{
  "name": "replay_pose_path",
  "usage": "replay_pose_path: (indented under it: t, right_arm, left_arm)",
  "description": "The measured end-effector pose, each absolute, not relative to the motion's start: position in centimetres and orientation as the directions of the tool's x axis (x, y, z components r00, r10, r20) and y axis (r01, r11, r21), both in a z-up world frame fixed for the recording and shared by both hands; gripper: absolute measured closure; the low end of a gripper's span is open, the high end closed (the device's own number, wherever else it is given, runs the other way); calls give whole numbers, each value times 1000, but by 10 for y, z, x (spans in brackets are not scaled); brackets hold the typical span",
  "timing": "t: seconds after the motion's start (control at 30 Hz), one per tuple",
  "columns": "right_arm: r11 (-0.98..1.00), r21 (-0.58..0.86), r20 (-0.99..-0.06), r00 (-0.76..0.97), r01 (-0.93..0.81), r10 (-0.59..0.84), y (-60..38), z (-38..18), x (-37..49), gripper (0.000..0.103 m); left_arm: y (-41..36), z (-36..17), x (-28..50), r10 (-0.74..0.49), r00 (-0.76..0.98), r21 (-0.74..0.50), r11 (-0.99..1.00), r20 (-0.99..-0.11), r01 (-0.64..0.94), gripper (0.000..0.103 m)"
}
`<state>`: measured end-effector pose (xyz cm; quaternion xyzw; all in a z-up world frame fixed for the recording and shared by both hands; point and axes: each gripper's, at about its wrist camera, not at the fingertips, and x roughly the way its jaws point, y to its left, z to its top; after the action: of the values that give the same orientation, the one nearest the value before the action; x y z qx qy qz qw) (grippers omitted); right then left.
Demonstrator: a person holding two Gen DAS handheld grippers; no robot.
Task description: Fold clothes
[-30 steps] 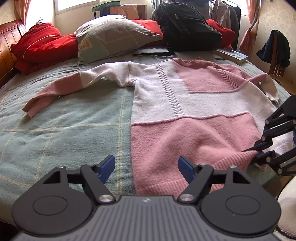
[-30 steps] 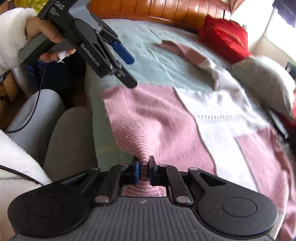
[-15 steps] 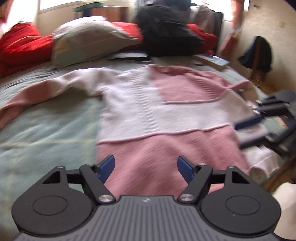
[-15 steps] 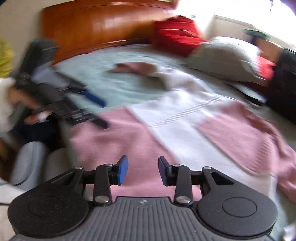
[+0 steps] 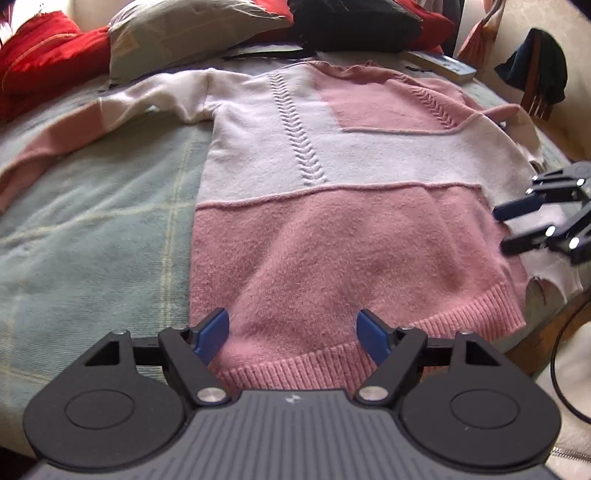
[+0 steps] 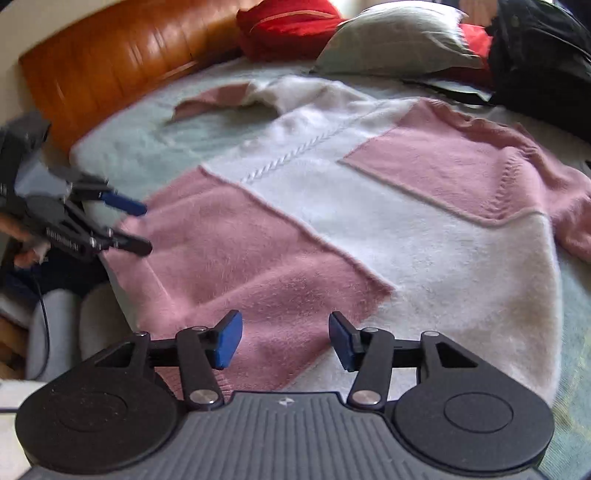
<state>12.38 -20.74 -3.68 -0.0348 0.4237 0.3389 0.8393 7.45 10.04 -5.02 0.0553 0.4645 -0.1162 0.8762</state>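
A pink and white knitted sweater (image 5: pixel 332 206) lies flat, front up, on the pale green bed cover (image 5: pixel 96 236), with its left sleeve (image 5: pixel 92 125) stretched out sideways. My left gripper (image 5: pixel 293 338) stands open just above the ribbed pink hem (image 5: pixel 332 362), with nothing between its fingers. In the right wrist view the sweater (image 6: pixel 369 221) spreads out ahead. My right gripper (image 6: pixel 285 339) hovers over its lower right part with its jaws opening and nothing pinched. Each gripper shows in the other's view: the right gripper (image 5: pixel 504 230) at the sweater's right edge, the left gripper (image 6: pixel 142 227) at the hem corner.
At the head of the bed lie red cushions (image 5: pixel 44 55), a grey pillow (image 5: pixel 192 33), a black backpack (image 5: pixel 354 22) and a book (image 5: pixel 439 62). A wooden headboard (image 6: pixel 110 74) runs along the far side. A chair with dark clothes (image 5: pixel 535 70) stands at the right. A person's grey-clad knees (image 6: pixel 66 325) are at the bed's edge.
My right gripper let go of the pink hem, opened, rolled and swung along the sweater's right side. My left gripper came closer to the hem and stayed open.
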Motion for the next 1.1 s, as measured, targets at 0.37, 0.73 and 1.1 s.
replay_pose_path:
  t: [0.37, 0.73, 1.1]
  right_arm:
    - [844, 433, -551, 648, -316, 525, -344, -4, 165, 29]
    - [684, 729, -525, 641, 0, 560, -412, -99, 241, 23]
    - [652, 754, -471, 758, 81, 451, -418, -119, 286, 49]
  left_arm:
    - [40, -24, 102, -227, 617, -31, 950, -753, 311, 11]
    - [13, -33, 114, -271, 634, -120, 955, -724, 271, 10]
    - [3, -38, 124, -291, 632, -165, 954, -718, 252, 10]
